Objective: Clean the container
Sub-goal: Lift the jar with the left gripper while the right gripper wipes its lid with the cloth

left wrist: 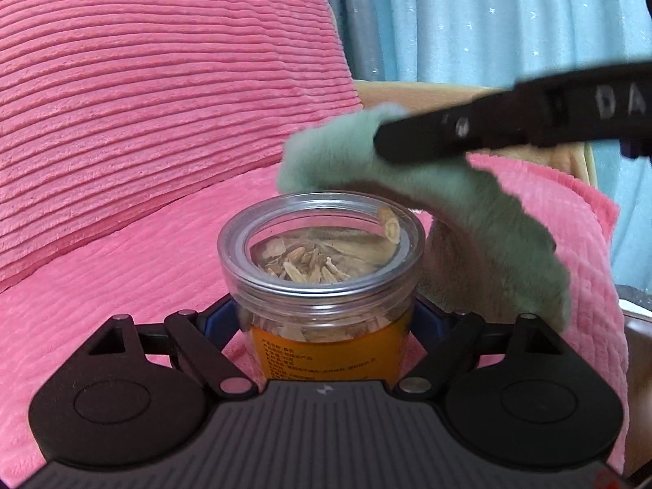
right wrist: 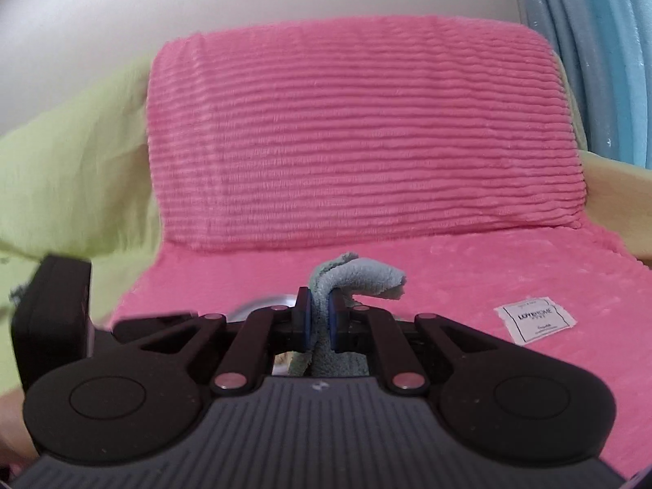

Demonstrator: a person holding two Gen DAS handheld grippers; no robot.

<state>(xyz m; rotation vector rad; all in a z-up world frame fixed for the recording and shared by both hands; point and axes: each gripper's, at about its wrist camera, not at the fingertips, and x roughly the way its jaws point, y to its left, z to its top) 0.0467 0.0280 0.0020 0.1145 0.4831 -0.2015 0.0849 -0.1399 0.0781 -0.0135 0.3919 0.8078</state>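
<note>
Jar (left wrist: 322,261) sits clamped in left gripper (left wrist: 322,326) (cloth (left wrist: 428,187) just above).

Pink ribbed seat cover (right wrist: 468,285) spans ahead of the right fingers (right wrist: 338,326); white label (right wrist: 536,324) lies on it, right of them.

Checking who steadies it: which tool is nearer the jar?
Left. The left tool clamps the jar; the right tool holds the green cloth above its rim.
</note>
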